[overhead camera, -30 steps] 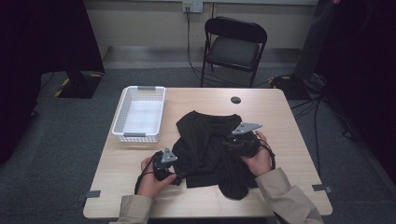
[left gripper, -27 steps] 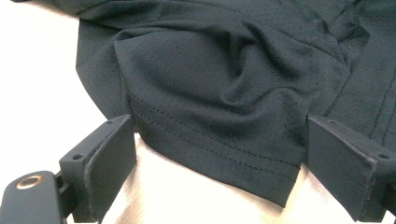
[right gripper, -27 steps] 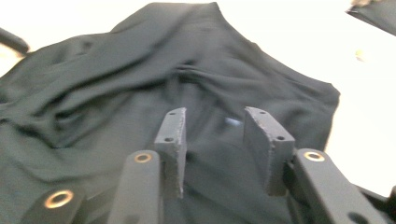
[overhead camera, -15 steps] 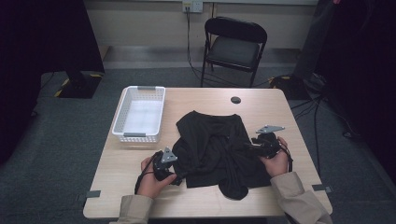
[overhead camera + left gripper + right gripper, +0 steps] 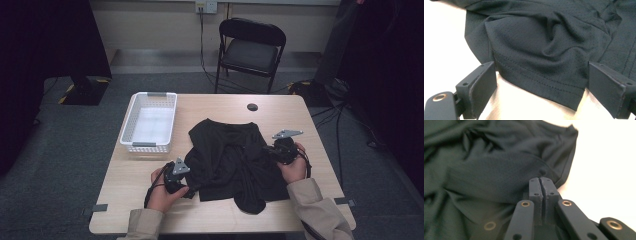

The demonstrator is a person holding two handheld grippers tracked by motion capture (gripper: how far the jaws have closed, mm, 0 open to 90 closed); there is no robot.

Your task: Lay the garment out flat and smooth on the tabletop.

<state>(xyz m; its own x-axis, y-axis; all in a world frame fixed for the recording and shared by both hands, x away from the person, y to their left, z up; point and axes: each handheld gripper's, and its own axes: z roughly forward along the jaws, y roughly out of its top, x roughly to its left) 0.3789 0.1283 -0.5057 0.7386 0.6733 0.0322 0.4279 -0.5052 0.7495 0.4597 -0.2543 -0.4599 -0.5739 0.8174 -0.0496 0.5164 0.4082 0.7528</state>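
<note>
A crumpled black shirt (image 5: 227, 160) lies in the middle of the wooden table (image 5: 300, 115). My left gripper (image 5: 192, 188) rests at its near left corner. In the left gripper view its jaws (image 5: 541, 77) stand wide open on either side of the stitched hem (image 5: 536, 85), not touching it. My right gripper (image 5: 268, 150) is at the shirt's right edge. In the right gripper view its jaws (image 5: 541, 181) have just been closing and now meet, with the shirt (image 5: 486, 170) puckered at their tips.
A white plastic basket (image 5: 150, 122) sits at the table's left, close to the shirt. A small black disc (image 5: 252, 106) lies near the far edge. A folding chair (image 5: 252, 50) stands behind the table. Bare tabletop shows right of the right hand.
The right hand moved from over the shirt's middle out to its right edge and sank a little. The left hand stayed put.
</note>
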